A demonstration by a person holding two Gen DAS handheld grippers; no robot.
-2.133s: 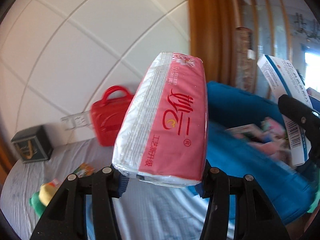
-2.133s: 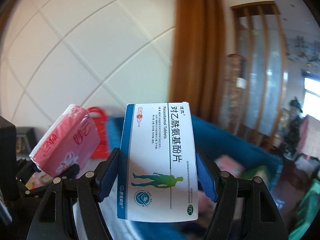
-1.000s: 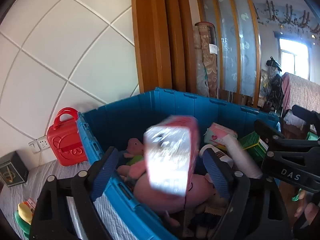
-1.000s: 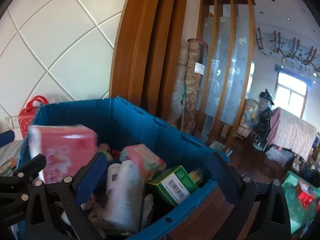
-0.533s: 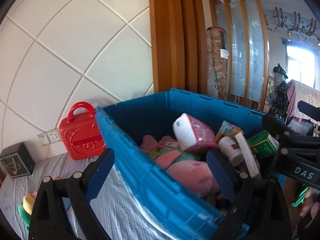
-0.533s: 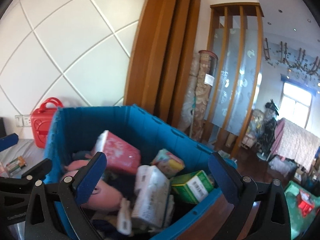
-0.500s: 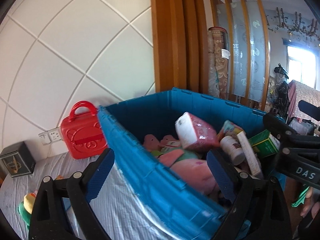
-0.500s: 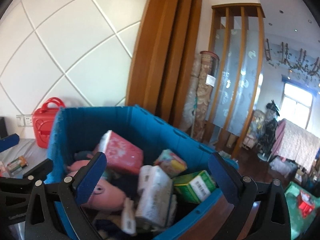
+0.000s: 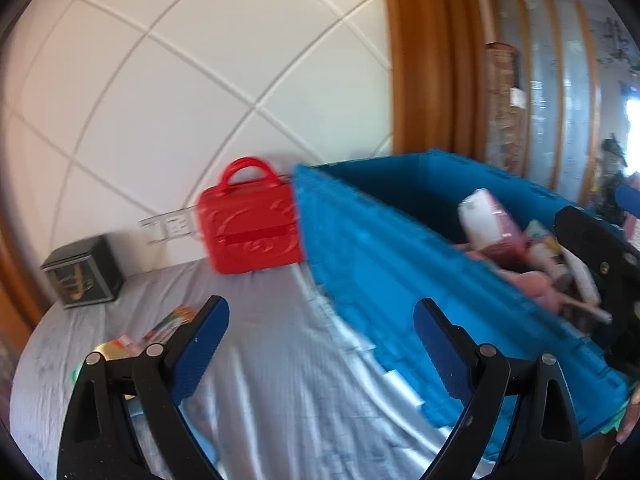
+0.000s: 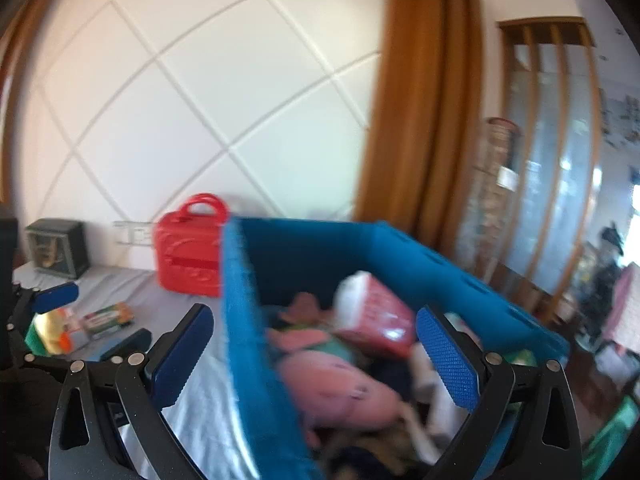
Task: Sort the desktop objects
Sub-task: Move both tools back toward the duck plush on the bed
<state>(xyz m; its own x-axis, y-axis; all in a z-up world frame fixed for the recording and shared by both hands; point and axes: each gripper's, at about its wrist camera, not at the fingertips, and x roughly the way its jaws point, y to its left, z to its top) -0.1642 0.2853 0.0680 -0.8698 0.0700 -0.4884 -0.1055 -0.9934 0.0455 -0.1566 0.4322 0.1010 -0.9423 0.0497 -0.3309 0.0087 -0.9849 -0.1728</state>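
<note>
The left gripper [image 9: 320,328] pointed downward over the grey cloth-covered table [image 9: 280,360], its blue-padded jaws spread wide with nothing between them. The right gripper [image 10: 314,344] was aimed at the near corner of the big blue plastic crate [image 10: 248,320], jaws equally wide and empty.

From the left along the white panelled wall stood a small dark square box [image 9: 82,272], then a red plastic toy case with a handle [image 9: 250,224] touching the crate's end. On the cloth by the left gripper lay a few small colourful packets [image 10: 106,318], too blurred to identify. Inside the crate, the pink-and-white tissue pack [image 10: 374,316] rested tilted on a pink plush toy [image 10: 340,388], among other blurred boxes. The crate's tall wall stood between both grippers and its contents.
</note>
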